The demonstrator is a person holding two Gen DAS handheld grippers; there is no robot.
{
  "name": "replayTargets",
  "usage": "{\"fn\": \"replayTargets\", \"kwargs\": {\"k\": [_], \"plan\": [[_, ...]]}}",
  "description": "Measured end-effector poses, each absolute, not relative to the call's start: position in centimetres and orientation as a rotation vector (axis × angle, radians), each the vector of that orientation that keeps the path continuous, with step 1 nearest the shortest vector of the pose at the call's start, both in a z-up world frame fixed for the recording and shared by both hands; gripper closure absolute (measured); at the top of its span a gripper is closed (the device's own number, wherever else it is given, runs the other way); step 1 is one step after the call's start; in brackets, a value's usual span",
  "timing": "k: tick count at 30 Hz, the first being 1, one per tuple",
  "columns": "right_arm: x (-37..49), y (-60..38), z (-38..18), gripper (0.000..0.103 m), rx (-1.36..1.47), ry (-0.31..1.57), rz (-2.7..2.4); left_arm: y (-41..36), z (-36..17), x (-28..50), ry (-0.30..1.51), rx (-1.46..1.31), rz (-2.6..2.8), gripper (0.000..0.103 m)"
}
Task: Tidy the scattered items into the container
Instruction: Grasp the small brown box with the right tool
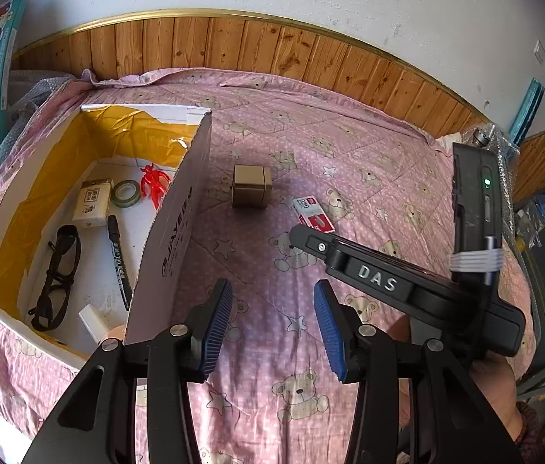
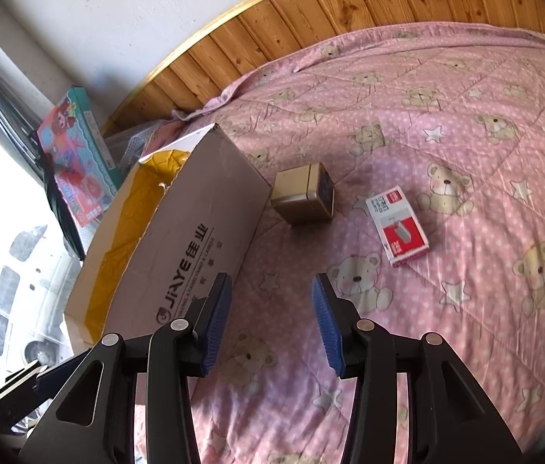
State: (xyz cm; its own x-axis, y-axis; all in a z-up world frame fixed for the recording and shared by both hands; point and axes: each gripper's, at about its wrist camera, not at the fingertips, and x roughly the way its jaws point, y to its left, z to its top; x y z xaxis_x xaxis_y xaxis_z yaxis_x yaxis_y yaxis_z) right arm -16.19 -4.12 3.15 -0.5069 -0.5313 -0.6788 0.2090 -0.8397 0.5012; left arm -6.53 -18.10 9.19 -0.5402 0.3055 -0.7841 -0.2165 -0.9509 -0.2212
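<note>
Both my left gripper [image 1: 272,324] and my right gripper [image 2: 270,323] hang over the pink bear-print quilt [image 2: 465,309] with their blue fingers [image 2: 216,324] spread apart and nothing between them. The cardboard box [image 1: 171,232] sits on the bed to my left, already holding glasses [image 1: 57,274], a marker [image 1: 119,259], a roll of tape [image 1: 125,193], a red clip [image 1: 154,183] and a small white packet [image 1: 92,203]. Out on the quilt lie a tan cube-shaped box [image 2: 303,193] just beside the container's far corner, and a red-and-white staple box [image 2: 398,226] near it to the right.
</note>
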Motion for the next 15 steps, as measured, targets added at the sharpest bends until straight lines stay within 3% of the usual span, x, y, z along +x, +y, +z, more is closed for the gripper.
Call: {"fn": "replayTargets", "kwargs": {"k": [4, 15], "plan": [[-19.3, -5.9, 2.5, 0.049, 1.245, -0.417, -2.394, -18.7, 9.3, -7.4, -0.157, -1.314, 2.533, 0.057], [-27.1, -10.3, -1.2, 0.044, 1.315, -0.192, -2.476, -21.3, 7.9, -10.1, -0.261, -1.388, 2.542, 0.057]]}}
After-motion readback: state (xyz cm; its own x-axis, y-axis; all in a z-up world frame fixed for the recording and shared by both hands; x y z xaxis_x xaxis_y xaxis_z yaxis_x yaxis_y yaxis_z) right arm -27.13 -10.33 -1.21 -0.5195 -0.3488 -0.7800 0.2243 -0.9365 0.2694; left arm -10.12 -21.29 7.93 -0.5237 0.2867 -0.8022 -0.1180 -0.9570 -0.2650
